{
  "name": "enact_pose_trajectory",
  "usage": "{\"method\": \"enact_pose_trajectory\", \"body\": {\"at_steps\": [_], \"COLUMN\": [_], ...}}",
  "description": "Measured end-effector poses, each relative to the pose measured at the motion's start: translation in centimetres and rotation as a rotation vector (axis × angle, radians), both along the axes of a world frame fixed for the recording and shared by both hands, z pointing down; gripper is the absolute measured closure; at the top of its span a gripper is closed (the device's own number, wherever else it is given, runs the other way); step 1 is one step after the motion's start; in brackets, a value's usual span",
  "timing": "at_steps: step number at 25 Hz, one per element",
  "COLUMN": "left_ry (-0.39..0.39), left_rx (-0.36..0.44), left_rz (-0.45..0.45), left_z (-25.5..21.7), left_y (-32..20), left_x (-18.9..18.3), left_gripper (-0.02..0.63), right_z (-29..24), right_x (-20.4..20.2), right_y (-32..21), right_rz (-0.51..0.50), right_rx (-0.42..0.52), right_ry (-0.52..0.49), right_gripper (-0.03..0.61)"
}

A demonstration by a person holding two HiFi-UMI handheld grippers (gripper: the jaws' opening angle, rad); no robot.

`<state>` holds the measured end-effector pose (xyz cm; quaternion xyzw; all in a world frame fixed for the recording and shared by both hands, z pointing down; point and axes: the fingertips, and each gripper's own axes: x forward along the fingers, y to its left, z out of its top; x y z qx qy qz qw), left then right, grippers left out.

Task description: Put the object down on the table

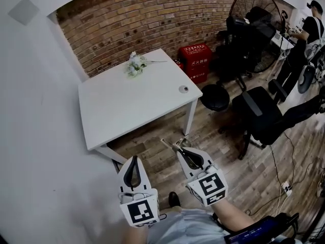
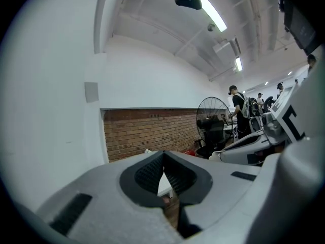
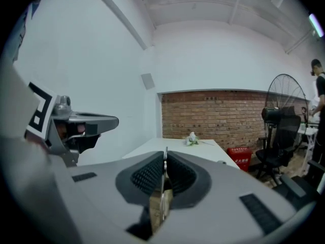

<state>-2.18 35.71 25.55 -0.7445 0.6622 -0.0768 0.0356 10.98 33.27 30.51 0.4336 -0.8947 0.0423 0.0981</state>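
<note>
Progress on the task is judged to be at its start.

In the head view, the white desk (image 1: pixel 127 105) is seen in the upper left-centre of the frame. Only a bunch of flowers (image 1: pixel 135 64) near its far edge and a small round item (image 1: pixel 184 89) by its right edge are carried on it. Both tools are held low in the frame, over the wooden floor (image 1: pixel 213 136) and short of the desk's near corner. A thin flat object (image 1: pixel 169 144) is seen jutting from the tip of the right tool (image 1: pixel 179 149). Nothing is seen at the left tool (image 1: pixel 134 161).

In the left gripper view, the left tool (image 2: pixel 163 159) is shown with its jaws brought together at the tip and nothing between them.

In the right gripper view, the right tool (image 3: pixel 165 159) is shown clamped on the object (image 3: pixel 162 197), which is seen edge-on between the pads. What it is cannot be made out. The desk (image 3: pixel 167 146) lies ahead, well apart from the tool, with the flowers (image 3: pixel 191 139) at its far end.

The carry to the desk, the lowering and the release are all judged to remain.
</note>
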Motion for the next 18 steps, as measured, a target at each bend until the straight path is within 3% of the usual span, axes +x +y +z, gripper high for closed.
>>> {"method": "enact_pose_trajectory", "body": {"at_steps": [7, 18], "left_ry": [-0.013, -0.009], "left_rx": [0.048, 0.01], "left_rz": [0.027, 0.073], "left_z": [-0.9, 0.7], "left_y": [-3.7, -7.1], "left_x": [-1.6, -2.1], "left_gripper": [0.606, 0.604], "right_z": [-1.2, -0.9], "right_x": [-1.8, -2.5], "right_y": [-3.3, -6.3], "right_rz": [0.015, 0.059], "right_rx": [0.043, 0.04], "right_ry": [-0.001, 0.0], "right_gripper": [0.552, 0.552]}}
